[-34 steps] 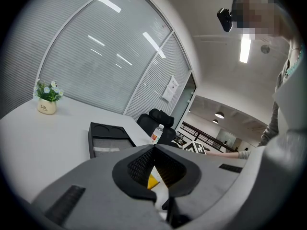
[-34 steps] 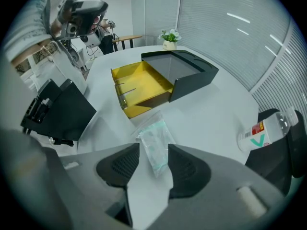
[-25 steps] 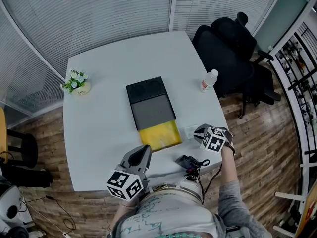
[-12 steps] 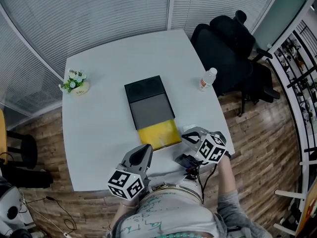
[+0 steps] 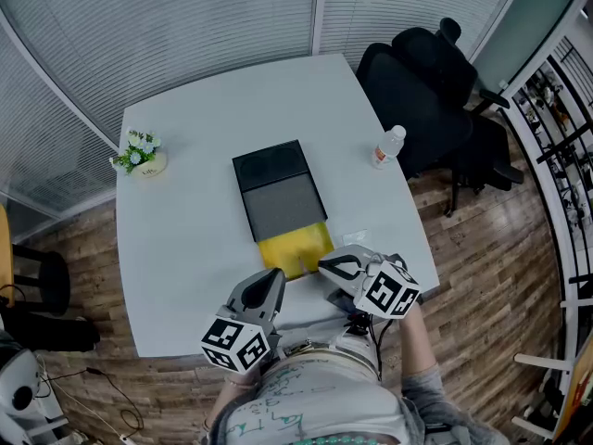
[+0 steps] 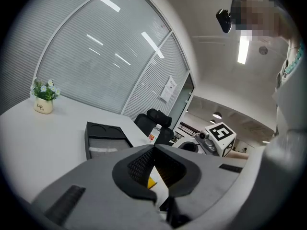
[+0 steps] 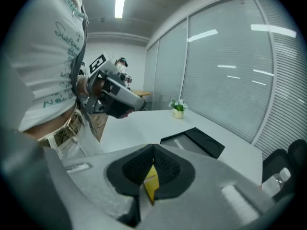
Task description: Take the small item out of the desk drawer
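Fingers (image 7: pixel 129 169) of the right gripper (image 7: pixel 152 150) are pressed together on a small flat yellow item (image 7: pixel 151 182), which sticks out edge-on between the pads. In the head view that gripper (image 5: pixel 326 265) sits above the white bench (image 5: pixel 185 239), just beside the front right corner of the pulled-out yellow drawer (image 5: pixel 295 247) of the black desk organiser (image 5: pixel 278 193). So the item is clear of the drawer, pinched by one edge, probably because it is too thin to grab any other way.

Left gripper (image 5: pixel 273 281) hovers near the drawer's front left corner, fingers together on nothing; likely parked there out of the way.

Writing:
- Small flower pot (image 6: pixel 42 107) has dark lettering, too small to read.
- Clear plastic water bottle (image 5: pixel 389 148) has a label, unreadable.
- Cursive print on the person's shirt (image 7: pixel 60 47) is too warped to make out.
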{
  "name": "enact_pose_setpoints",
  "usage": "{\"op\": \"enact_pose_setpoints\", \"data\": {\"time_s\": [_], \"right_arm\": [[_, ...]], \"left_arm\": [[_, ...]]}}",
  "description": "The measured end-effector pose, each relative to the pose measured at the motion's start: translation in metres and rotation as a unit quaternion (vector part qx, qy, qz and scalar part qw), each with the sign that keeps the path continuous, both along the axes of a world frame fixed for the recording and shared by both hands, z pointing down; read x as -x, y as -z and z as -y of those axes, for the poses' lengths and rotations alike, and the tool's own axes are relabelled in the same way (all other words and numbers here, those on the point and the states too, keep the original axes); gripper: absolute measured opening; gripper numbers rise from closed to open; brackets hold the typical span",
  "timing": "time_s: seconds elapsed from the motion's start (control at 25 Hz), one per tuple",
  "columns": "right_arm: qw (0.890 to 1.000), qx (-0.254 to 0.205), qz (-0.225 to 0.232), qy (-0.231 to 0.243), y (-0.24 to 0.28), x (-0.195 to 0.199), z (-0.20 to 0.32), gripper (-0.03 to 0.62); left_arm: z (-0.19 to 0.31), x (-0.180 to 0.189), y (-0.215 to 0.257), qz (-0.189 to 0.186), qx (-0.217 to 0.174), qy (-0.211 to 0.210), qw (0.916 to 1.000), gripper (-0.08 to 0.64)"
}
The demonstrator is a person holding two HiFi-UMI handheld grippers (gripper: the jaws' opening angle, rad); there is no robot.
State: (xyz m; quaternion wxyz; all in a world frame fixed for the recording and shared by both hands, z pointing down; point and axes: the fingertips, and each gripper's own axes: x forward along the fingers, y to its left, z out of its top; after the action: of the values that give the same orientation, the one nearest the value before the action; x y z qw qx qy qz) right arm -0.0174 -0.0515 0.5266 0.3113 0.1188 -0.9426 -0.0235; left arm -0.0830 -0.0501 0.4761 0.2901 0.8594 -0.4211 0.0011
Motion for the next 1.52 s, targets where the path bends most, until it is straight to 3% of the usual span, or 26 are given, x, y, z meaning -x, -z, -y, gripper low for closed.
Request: {"op": "enact_pose_setpoints", "data": {"time_s": [0.24,0.48,0.8,1.24,1.4,1.52], "right_arm": [[0.997,-0.012,0.082,-0.006,0.037,0.019,-0.002,0.003],[0.986,-0.044,0.16,-0.027,0.074,0.028,0.003,0.003],[0.963,-0.089,0.245,-0.07,0.123,0.038,0.011,0.003],[0.939,-0.128,0.31,-0.079,0.171,0.042,0.004,0.003],[0.918,-0.153,0.352,-0.102,0.196,0.036,0.008,0.003],[0.909,-0.174,0.365,-0.103,0.21,0.035,0.008,0.003]], "left_arm": [[0.0,-0.004,0.004,-0.003,-0.012,-0.003,0.9999,-0.002],[0.004,-0.01,0.015,-0.007,-0.036,-0.003,0.9993,-0.002],[0.015,-0.009,0.048,0.001,-0.104,0.007,0.9946,-0.002],[0.017,-0.005,0.101,-0.001,-0.182,0.02,0.9831,-0.002],[0.015,-0.002,0.117,-0.013,-0.207,0.021,0.9781,-0.002],[0.015,-0.001,0.132,-0.01,-0.231,0.019,0.9728,-0.003]]}}
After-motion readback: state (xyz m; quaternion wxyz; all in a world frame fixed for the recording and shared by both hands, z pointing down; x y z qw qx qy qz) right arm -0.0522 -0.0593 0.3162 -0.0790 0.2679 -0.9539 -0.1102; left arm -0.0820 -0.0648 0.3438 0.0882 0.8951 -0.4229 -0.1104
